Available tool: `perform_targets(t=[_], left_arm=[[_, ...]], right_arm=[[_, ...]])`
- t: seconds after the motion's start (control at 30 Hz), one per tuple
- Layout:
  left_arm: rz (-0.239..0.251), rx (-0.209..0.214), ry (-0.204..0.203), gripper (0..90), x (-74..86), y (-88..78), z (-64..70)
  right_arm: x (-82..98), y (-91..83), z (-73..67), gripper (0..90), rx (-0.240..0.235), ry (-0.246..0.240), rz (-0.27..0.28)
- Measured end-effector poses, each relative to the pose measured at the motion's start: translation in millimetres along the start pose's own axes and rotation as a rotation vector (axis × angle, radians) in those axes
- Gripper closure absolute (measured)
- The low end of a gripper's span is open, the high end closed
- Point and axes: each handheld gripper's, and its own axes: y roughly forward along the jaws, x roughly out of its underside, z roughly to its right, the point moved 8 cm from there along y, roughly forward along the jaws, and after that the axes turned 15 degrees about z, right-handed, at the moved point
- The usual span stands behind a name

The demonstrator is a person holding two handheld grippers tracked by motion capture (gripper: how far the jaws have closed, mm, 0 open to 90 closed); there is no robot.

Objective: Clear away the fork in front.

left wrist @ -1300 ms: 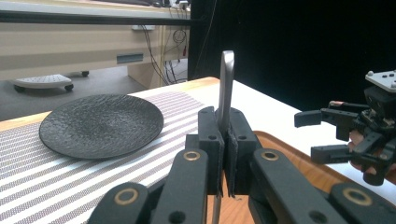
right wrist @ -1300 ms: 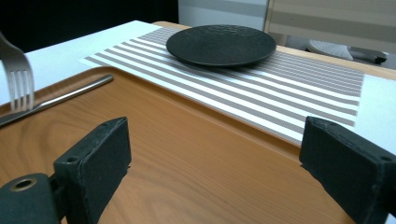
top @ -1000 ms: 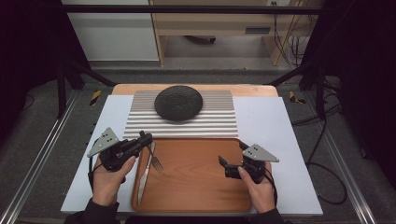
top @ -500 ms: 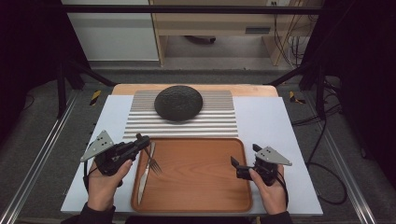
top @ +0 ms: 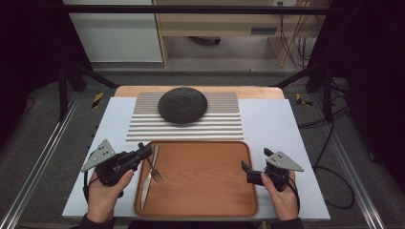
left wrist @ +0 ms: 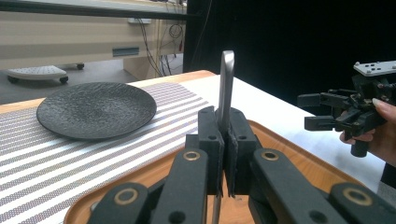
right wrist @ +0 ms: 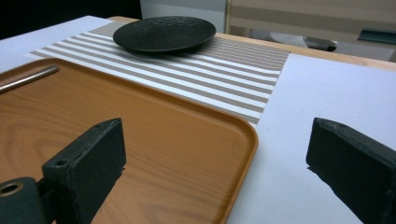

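Note:
My left gripper (top: 146,151) is at the left edge of the wooden tray (top: 200,179), shut on the handle of a metal fork (top: 154,167). In the left gripper view the jaws (left wrist: 225,140) pinch the handle, and the fork's end (left wrist: 226,79) sticks up past them. The tines point toward the person, over the tray. A knife (top: 144,188) lies beside the fork along the tray's left rim. My right gripper (top: 252,168) is by the tray's right rim, open, with nothing between its jaws (right wrist: 215,158). It also appears across the tray (left wrist: 322,112).
A dark round plate (top: 182,105) sits on a striped placemat (top: 219,126) behind the tray. Everything rests on a white sheet (top: 272,124) over the table. Black frame posts and cables stand beyond the table's sides.
My right gripper has moved to the right, from over the tray to its right rim. The left gripper with the fork has barely shifted.

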Motion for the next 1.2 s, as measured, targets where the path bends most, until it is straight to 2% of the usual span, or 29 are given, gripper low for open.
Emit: perform_targets(t=[0.07, 0.53, 0.73, 0.9, 1.2], left_arm=[[0.001, -0.004, -0.002, 86.8, -0.6, -1.0, -0.4], [-0.023, 0.001, -0.004, 86.8, 3.8, -2.8, 4.0], [-0.030, 0.002, 0.002, 86.8, 6.4, -4.3, 7.1], [-0.039, 0.002, 0.002, 86.8, 9.7, -6.6, 8.4], [-0.047, 0.001, 0.002, 86.7, 11.9, -10.5, 9.0]], right_arm=[[1.4, -0.8, 2.1, 4.7, 0.010, -0.022, 0.000], [1.8, -4.9, 7.1, 4.8, 0.032, -0.036, 0.038], [6.5, -14.5, 11.2, 5.8, 0.037, -0.031, 0.026], [10.6, -23.7, 18.7, 5.6, 0.048, -0.050, 0.012], [8.8, -35.6, 31.2, 5.9, 0.066, -0.057, 0.048]])
